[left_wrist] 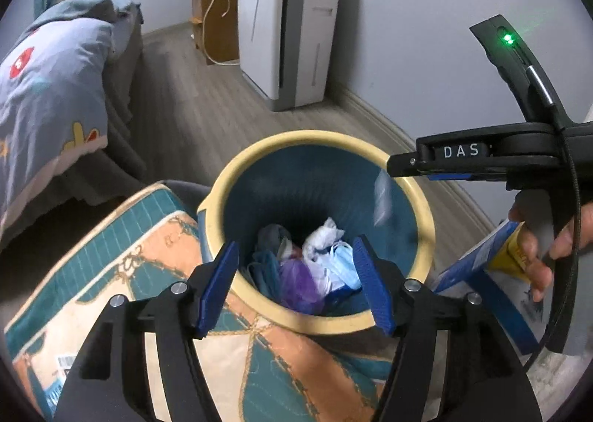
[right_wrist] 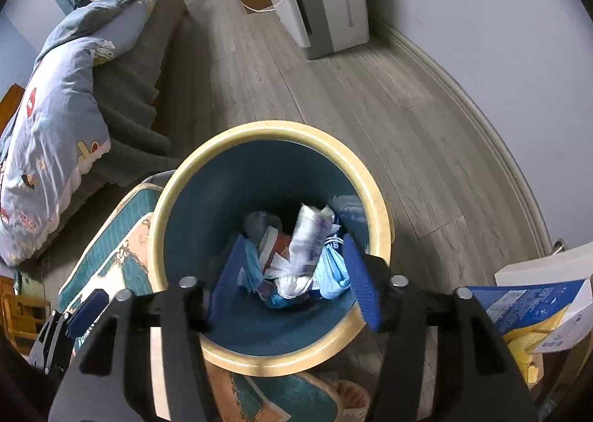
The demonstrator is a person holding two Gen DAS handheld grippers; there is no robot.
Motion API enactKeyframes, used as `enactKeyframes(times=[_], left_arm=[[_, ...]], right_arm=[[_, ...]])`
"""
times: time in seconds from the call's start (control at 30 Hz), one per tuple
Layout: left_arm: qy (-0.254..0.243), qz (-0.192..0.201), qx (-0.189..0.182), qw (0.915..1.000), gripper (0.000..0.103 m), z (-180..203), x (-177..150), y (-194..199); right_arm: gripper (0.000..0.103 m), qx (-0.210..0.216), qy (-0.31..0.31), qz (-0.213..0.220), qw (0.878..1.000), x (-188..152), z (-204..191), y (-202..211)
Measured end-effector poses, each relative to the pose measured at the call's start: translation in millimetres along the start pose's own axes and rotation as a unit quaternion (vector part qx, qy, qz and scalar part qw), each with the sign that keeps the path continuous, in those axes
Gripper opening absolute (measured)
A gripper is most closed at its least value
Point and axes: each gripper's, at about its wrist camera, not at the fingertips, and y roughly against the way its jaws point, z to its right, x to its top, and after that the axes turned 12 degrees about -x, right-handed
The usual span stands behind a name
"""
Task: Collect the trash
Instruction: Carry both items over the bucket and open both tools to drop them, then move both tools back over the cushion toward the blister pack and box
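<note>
Above, left gripper (left_wrist: 296, 283) spread wide and empty, right gripper (right_wrist: 291, 283) likewise, over the trash bin (right_wrist: 381, 222).

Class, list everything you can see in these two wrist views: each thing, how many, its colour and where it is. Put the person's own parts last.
Trash bin: one, blue, cream rim, on floor, centre.
Trash in bin: several pieces, white, blue, purple, at bottom.
Patterned cushion: one, teal and orange, left of bin.
Bed quilt: one, light blue, far left.
Air purifier: one, white, by wall.
Blue box: one, blue and yellow, right.
Left tool: open, empty, over bin.
Right tool: open, empty, over bin.
Right hand: one, on handle.
</note>
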Motion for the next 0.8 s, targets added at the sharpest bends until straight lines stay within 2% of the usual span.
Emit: enactKeyframes(times=[0.13, 0.3, 0.33, 0.43, 0.6, 0.8], left_arm=[[0.002, -0.007, 0.003, 1.0000, 0.066, -2.7, -2.0, 2.6], [0.001, -0.007, 0.017, 0.9998, 0.079, -7.0, -6.5, 12.7], [0.001, -0.006, 0.023, 0.9997, 0.080, -9.2, -8.2, 16.2], [0.008, -0.005, 0.044, 0.9990, 0.091, -16.8, -14.1, 27.1], [0.030, 0.002, 0.072, 0.9969, 0.093, -37.3, -29.9, 54.7], [0.051, 0.003, 0.113, 0.9923, 0.094, -64.1, -55.5, 90.6]], right_arm=[[0.069, -0.004, 0.002, -0.001, 1.000, 0.6, -5.6, 0.5], [0.079, -0.006, 0.018, 0.003, 1.000, -1.5, -15.9, 5.7], [0.084, -0.008, 0.022, 0.004, 1.000, -1.9, -18.4, 7.5], [0.096, -0.011, 0.028, 0.007, 1.000, -2.7, -26.2, 11.8], [0.097, -0.004, 0.034, 0.004, 0.999, -7.2, -47.2, 16.6], [0.097, 0.007, 0.077, 0.003, 0.997, -20.6, -93.6, 21.4]])
